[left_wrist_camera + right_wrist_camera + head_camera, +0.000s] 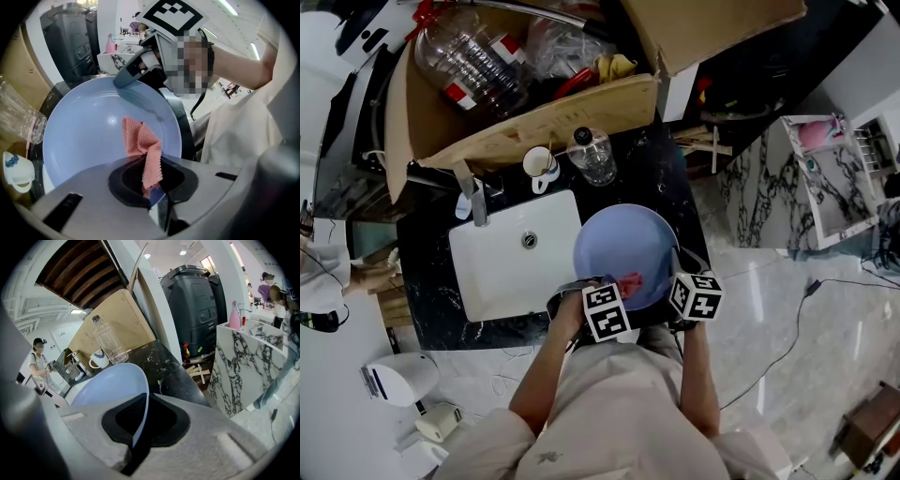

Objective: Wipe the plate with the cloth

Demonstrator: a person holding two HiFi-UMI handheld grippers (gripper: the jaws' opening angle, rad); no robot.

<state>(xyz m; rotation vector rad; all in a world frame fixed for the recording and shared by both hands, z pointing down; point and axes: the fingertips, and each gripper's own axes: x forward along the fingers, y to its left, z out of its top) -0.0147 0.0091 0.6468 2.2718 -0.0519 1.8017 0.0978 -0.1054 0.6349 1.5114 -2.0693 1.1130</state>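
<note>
The black marble desk (661,173) carries an open cardboard box (534,112) on the far side of the plate. A white sink (502,272) is set into the desk just left of the plate.

The plate (623,248), round and pale blue, lies at the desk's near edge, close against the person. Whether its far rim rests on the desk cannot be told.

Right tool (136,437): closed on the plate's rim. The rim runs edge-on between the jaws, at the plate's near right side. This tool serves as the holder.

Left tool (156,199): clamped on the lower end of the cloth (140,143), at the plate's near left side. The two tools sit close together on the same near arc of the rim.

The cloth is pink and knitted, a narrow strip. Its long axis runs from the jaws up and forward onto the plate's inner face. Its free end lies on that face close to the near rim. The centre and far half of the plate are uncovered.

Governing relation: the plate's face opens straight ahead of the left tool, across from the right tool's grip. In my judgement the wipe falls to the left tool, pushing away from the person.

A clear bottle (592,155) and a cup (541,164) stand just beyond the plate's far rim, and a long stroke could reach them.
</note>
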